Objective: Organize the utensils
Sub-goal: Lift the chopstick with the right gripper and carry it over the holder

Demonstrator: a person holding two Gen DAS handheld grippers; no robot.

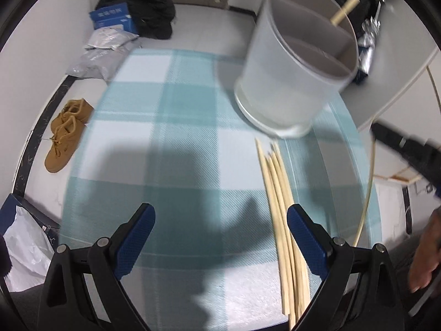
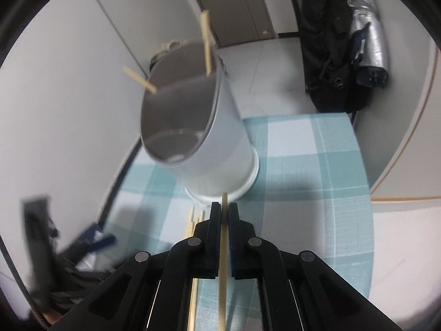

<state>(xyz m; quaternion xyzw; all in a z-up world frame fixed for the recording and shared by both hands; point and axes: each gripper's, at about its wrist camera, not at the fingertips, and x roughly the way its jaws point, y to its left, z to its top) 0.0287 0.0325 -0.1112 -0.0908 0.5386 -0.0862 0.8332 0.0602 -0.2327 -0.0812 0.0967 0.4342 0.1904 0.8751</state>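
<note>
A grey divided utensil holder (image 1: 292,63) stands on the blue checked cloth (image 1: 171,127), with two chopsticks (image 2: 206,44) sticking out of it; the holder also shows in the right wrist view (image 2: 198,127). Several loose wooden chopsticks (image 1: 284,207) lie on the cloth just inside my left gripper's right finger. My left gripper (image 1: 220,215) is open and empty above the cloth. My right gripper (image 2: 223,209) is shut on one chopstick (image 2: 222,262), its tip pointing at the holder's base. More chopsticks (image 2: 193,220) lie below it to the left.
Brown shoes (image 1: 66,135), a blue box (image 1: 113,18), black clothing and plastic bags lie on the floor at the left. A black backpack (image 2: 328,41) leans at the back right. A person's hand (image 1: 425,259) shows at the right edge. A thin cord (image 1: 369,182) hangs there.
</note>
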